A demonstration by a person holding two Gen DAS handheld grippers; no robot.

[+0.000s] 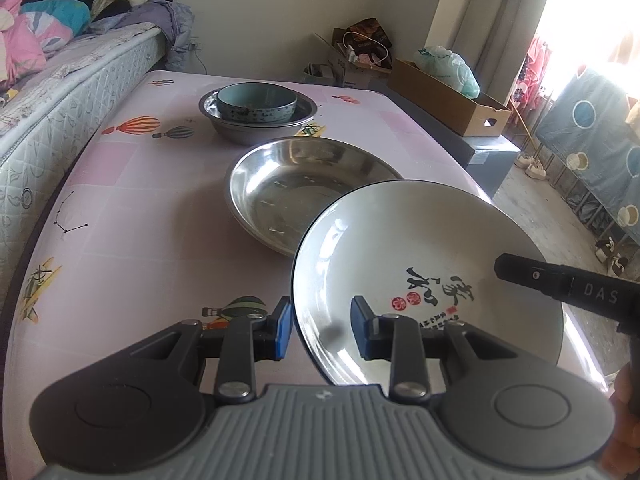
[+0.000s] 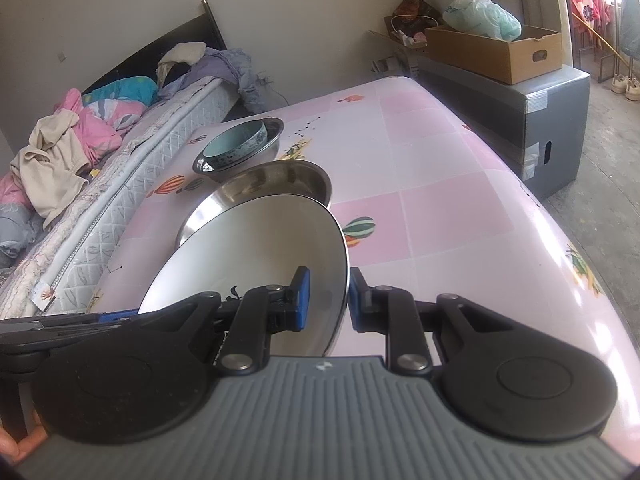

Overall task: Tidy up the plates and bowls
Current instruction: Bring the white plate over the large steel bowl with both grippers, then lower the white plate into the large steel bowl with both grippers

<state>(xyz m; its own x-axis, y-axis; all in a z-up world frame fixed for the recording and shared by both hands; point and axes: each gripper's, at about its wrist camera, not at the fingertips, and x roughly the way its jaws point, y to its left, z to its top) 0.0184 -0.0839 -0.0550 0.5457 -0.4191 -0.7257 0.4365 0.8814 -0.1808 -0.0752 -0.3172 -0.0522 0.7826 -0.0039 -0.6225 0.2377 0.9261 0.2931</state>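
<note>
On the white plate (image 1: 420, 248) | black calligraphy, red seals | right gripper (image 1: 560, 280) marked "DAS"

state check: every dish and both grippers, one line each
white plate: tilted, lifted off the table, rim between both grippers' pads
left gripper: straddles the plate's left rim, gap visible at the pads
right gripper: shut on the plate's right rim
steel plate: upright, empty
blue bowl: nested in steel bowl

Blown-out window (image 1: 592, 20) glare, fisheye-bent edges
</note>
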